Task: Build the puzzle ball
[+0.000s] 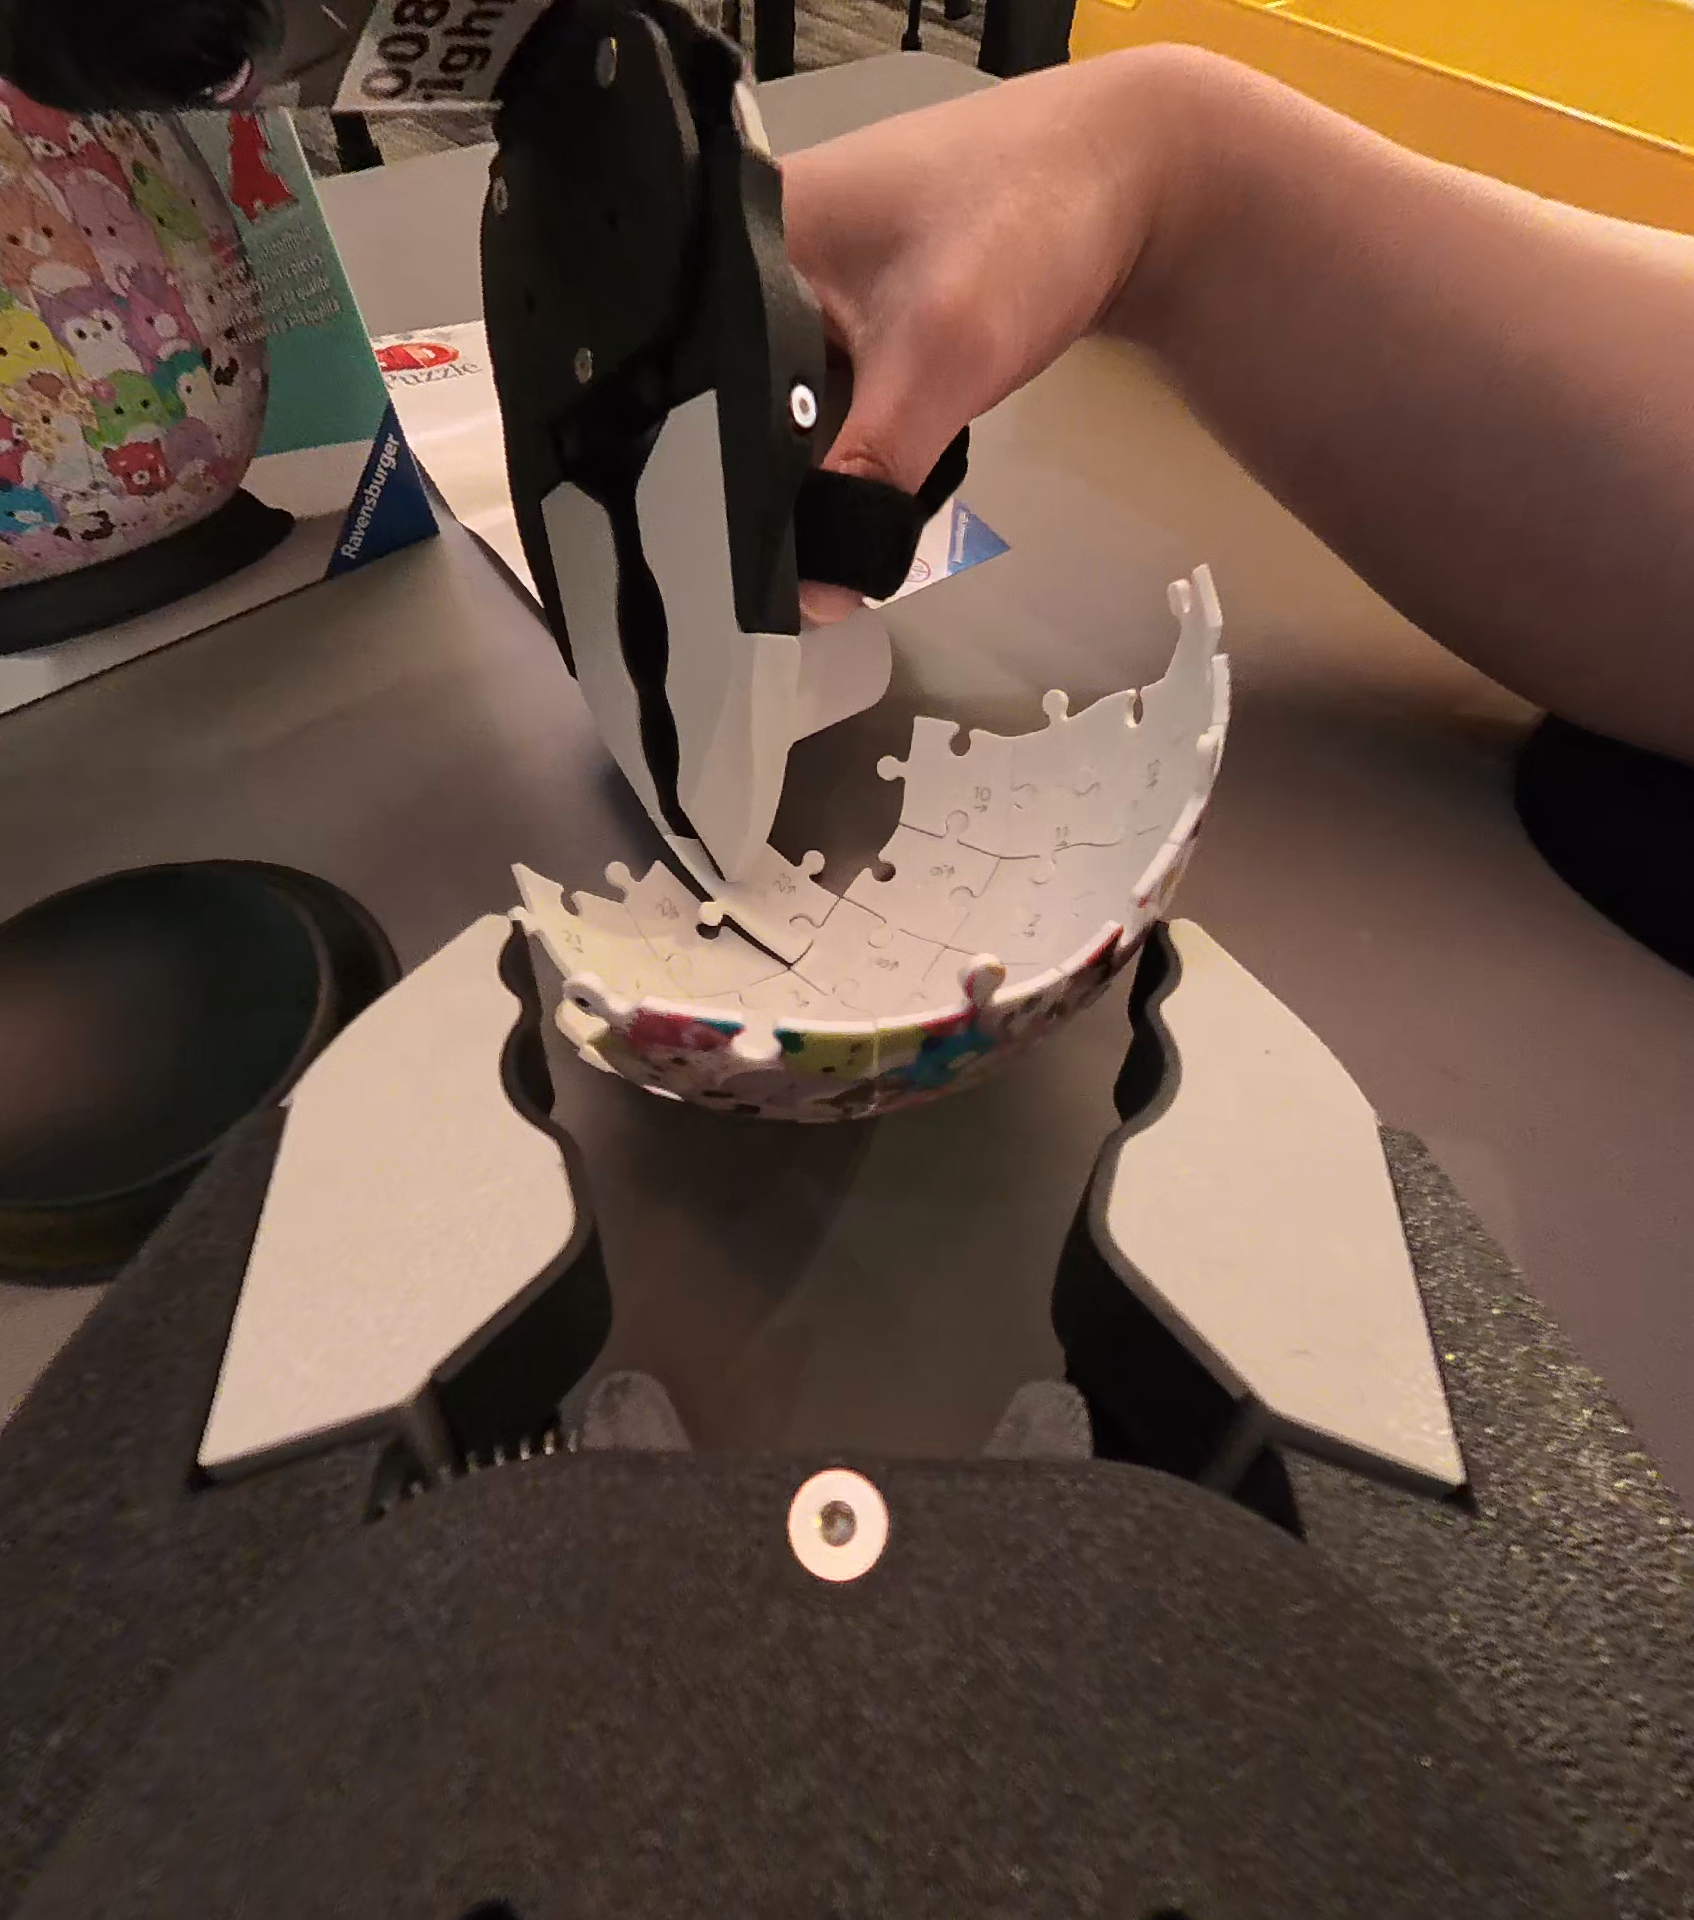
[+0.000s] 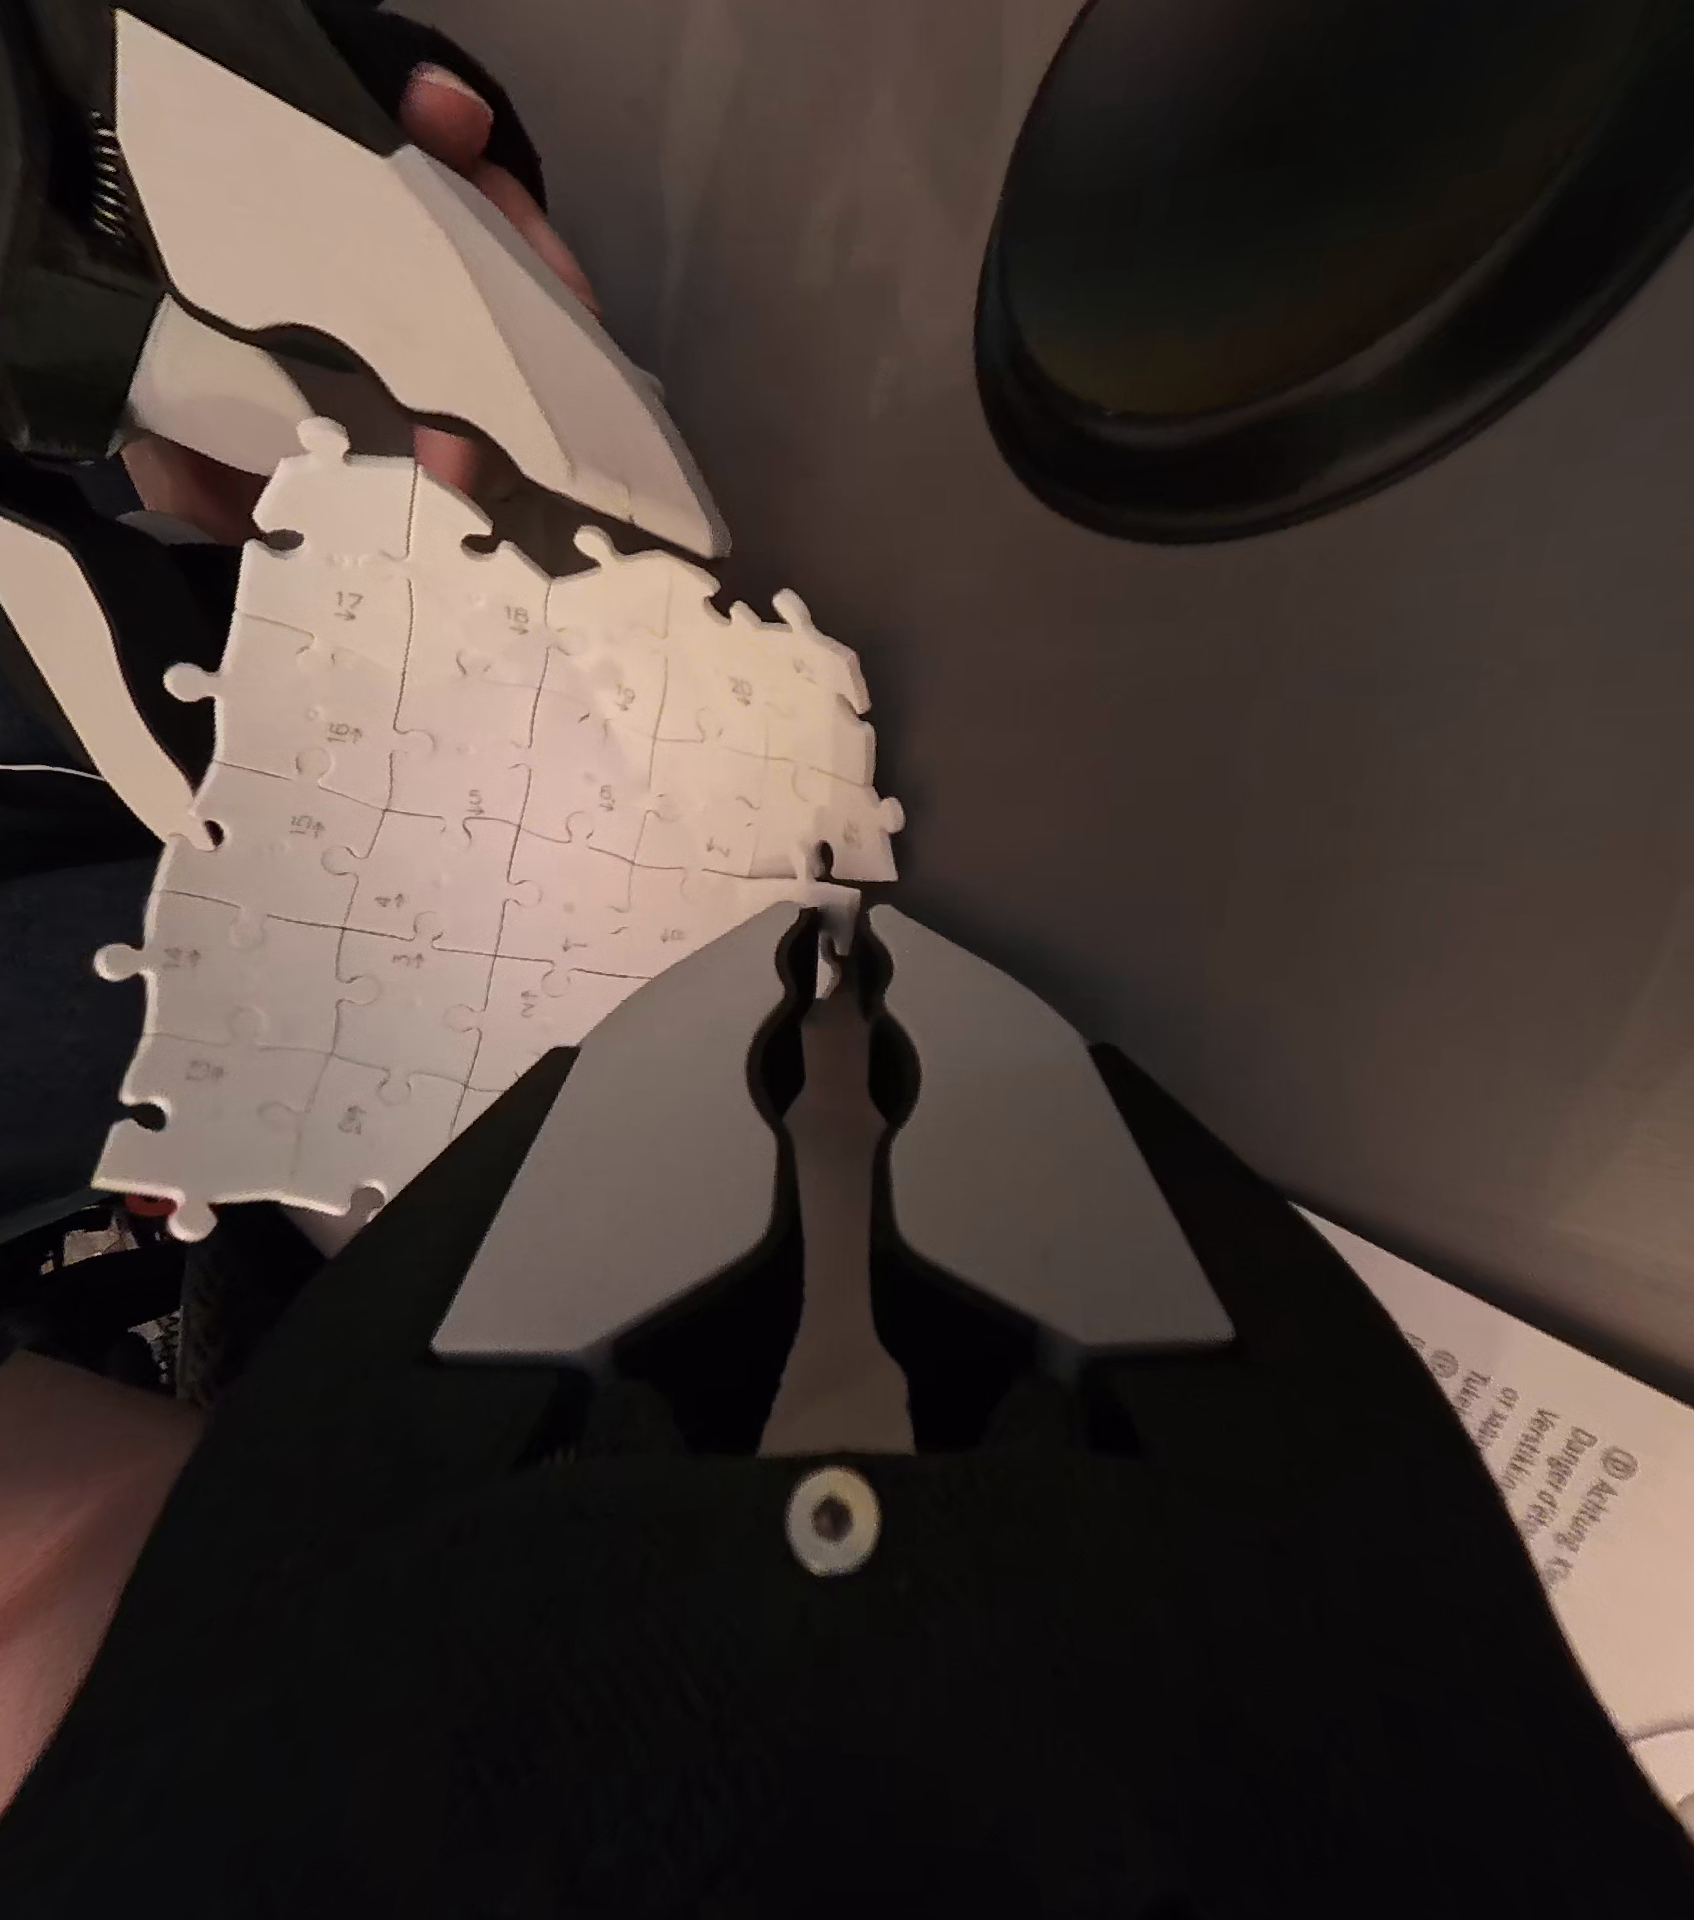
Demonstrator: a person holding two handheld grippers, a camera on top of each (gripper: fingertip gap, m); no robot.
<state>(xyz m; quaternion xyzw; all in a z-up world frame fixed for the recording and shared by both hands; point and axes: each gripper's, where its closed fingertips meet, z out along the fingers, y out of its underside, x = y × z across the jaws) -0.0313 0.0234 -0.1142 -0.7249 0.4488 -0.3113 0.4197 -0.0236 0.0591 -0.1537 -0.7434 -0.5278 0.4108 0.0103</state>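
Two views, left wrist first.

Left view / left claw (image 1: 838,997): fingers spread wide, one each side of the puzzle ball shell; left tip looks to touch its rim, right tip just beside it. Not squeezing anything.
Left view / puzzle ball shell (image 1: 936,935): part-built bowl, white numbered inside facing up, coloured print outside, sitting on the grey table (image 1: 1342,1039) between the left claw's fingers. Far wall rises higher than the near rim.
Left view / right claw (image 1: 718,883): coming down from above, held by a hand (image 1: 936,270), tips together at the near-left rim of the shell, inside the bowl. Whether a piece sits between the tips cannot be told from this side.
Left view / black stand (image 1: 126,1060): round dish-like ring on the table, left of the shell, apart from it.
Left view / puzzle box (image 1: 147,343): upper left, far side of the table, printed with a colourful ball.

Right view / right claw (image 2: 835,935): fingers nearly closed, pinching a small white puzzle piece (image 2: 830,951) at the tips.
Right view / piece position: its tab sits right against the edge of the shell (image 2: 510,831), at the rim notch; fully seated or not, cannot tell.
Right view / left claw (image 2: 427,665): upper left, fingers apart on opposite edges of the shell.
Right view / black stand (image 2: 1342,260): upper right, well clear of the shell.
Right view / printed sheet (image 2: 1601,1558): lower right corner, flat on the table.
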